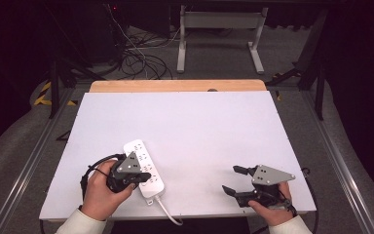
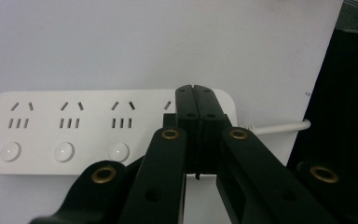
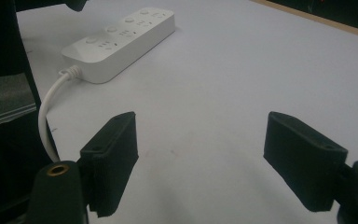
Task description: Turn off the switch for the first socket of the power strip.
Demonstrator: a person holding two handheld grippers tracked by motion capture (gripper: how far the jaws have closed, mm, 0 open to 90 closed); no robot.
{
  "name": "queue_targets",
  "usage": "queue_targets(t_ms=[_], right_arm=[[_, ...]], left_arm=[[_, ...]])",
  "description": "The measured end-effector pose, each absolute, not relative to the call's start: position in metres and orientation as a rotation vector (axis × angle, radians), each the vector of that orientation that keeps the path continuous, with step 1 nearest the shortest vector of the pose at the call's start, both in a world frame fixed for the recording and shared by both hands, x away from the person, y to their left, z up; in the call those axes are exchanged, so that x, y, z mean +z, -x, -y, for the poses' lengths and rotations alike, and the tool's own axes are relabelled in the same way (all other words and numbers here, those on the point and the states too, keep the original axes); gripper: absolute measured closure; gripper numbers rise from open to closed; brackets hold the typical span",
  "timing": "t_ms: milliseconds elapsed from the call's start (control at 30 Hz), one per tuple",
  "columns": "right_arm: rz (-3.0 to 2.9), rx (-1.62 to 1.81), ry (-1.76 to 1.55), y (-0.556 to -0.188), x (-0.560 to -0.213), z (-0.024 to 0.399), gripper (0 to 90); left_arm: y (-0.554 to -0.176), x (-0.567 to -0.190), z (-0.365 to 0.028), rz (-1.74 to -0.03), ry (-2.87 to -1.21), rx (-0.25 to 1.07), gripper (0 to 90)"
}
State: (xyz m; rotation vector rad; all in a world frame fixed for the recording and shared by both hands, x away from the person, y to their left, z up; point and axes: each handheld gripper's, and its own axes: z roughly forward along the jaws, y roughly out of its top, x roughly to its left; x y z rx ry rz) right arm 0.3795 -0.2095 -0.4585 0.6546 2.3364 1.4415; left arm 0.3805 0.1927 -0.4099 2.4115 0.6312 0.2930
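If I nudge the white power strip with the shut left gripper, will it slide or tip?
The power strip lies flat and low, so it should slide, not tip. Its smooth casing on the smooth table probably slips easily. Its cable may make it pivot.

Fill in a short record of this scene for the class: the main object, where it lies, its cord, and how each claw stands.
Main object: white power strip
Place: near left part of the white table, lying flat
Cord: white cable leaves the strip's near end and runs off the table's near edge
Left claw: jaws shut together, nothing between them, tips over the strip's cord end
Right claw: jaws wide open over bare table, apart from the strip
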Motion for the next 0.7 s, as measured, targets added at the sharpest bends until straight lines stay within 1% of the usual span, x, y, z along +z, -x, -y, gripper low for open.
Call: queue_targets(t_ms=[367,400,433,567,700], right_arm=[[-2.338,1.448,-0.657,-0.380,-0.459,0.210,26.2],[-2.338,1.447,-0.657,-0.380,-0.459,0.210,26.3],[-2.338,1.446,-0.658,-0.380,-0.459,0.210,26.2],[-2.336,1.446,-0.663,-0.380,-0.459,0.210,26.1],[-2.333,1.449,-0.665,-0.380,-0.459,0.210,26.2]], left_arm=[[-0.377,-0.405,-0.194,-0.623,-2.390,0.320,89.9],[-0.376,-0.404,-0.193,-0.631,-2.393,0.324,87.4],[-0.376,-0.404,-0.192,-0.638,-2.392,0.330,79.5],[-0.374,-0.400,-0.193,-0.645,-2.358,0.336,68.9],[-0.374,-0.399,-0.196,-0.652,-2.311,0.356,55.1]])
